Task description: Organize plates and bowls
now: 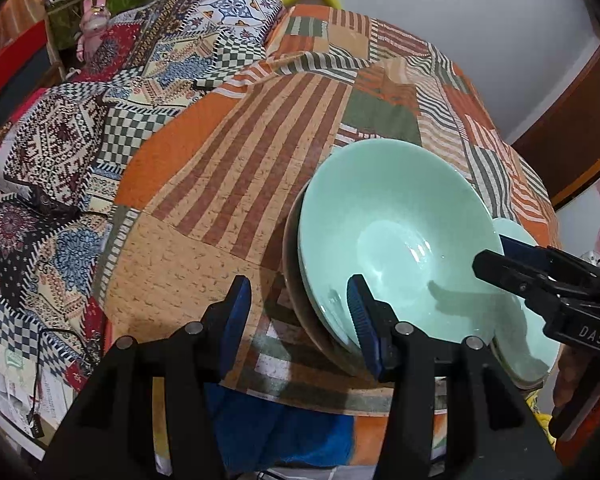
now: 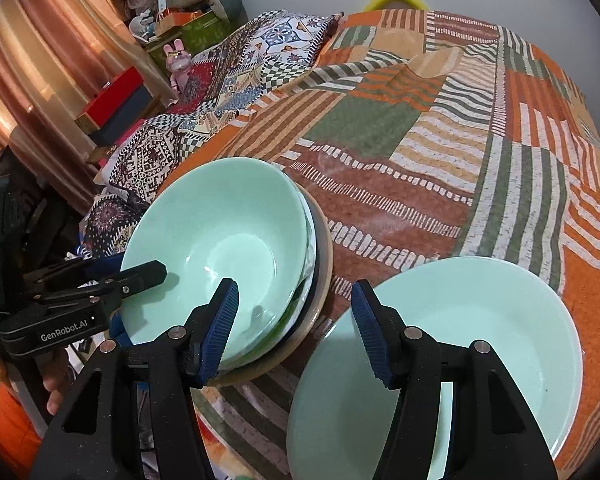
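Hiding stacked plates [image 2: 320, 264], mint bowl [image 2: 220, 256] sits between open tongs [image 2: 294, 312].

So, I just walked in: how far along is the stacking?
Done: one green bowl sits on the plate stack. In hand: nothing; the left gripper and the right gripper are open. Left: the second green bowl lies alone on the bedspread.

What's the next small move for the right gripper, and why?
Probably shift the right gripper rightward so its open jaws straddle the near rim of the loose bowl, then close: that bowl sits alone beside the stacked bowl, unheld.
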Available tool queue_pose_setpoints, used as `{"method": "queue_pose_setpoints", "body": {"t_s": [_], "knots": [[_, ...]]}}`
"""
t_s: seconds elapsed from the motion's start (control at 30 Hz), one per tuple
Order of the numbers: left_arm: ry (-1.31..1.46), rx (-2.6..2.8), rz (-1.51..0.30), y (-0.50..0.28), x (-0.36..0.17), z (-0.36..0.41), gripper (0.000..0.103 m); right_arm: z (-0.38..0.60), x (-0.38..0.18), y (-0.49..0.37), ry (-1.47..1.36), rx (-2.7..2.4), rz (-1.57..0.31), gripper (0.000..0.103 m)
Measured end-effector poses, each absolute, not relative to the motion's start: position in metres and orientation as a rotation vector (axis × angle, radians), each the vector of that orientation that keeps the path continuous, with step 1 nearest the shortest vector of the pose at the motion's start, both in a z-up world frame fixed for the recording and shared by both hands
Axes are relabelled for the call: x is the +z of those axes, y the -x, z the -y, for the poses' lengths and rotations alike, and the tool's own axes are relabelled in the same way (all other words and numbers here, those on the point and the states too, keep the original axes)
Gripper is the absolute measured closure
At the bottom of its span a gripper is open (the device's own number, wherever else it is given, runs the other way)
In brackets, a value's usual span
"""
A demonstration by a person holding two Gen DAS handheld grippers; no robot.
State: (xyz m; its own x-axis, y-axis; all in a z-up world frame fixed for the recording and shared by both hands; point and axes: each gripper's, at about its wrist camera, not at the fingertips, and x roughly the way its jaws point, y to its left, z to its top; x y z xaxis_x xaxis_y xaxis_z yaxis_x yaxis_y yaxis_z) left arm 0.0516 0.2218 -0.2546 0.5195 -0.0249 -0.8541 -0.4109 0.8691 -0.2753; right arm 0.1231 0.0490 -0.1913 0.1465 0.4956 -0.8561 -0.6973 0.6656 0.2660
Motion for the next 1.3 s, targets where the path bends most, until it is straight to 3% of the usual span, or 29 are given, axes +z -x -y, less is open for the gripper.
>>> {"method": "queue_pose_setpoints", "body": {"t_s": [0.3, 0.37, 0.63, 0.7, 1.3], "knots": [[0.511, 0.205, -1.021, -0.057, -0.265, -0.224, 0.053, -0.055, -0.202, -0.129, 0.195, 0.872, -1.155, 0.05], [0.515, 0.199, -1.023, -0.058, -0.267, -0.225, 0.054, -0.054, -0.204, -0.13, 0.184, 0.873, -1.165, 0.058], [0.522, 0.159, -1.038, -0.062, -0.273, -0.222, 0.063, -0.058, -0.211, -0.133, 0.173, 0.881, -1.195, 0.07], [0.514, 0.153, -1.037, -0.063, -0.272, -0.219, 0.068, -0.059, -0.211, -0.131, 0.183, 0.878, -1.189, 0.07], [0.467, 0.218, -1.028, -0.061, -0.255, -0.213, 0.069, -0.059, -0.205, -0.13, 0.171, 0.841, -1.203, 0.07]]}}
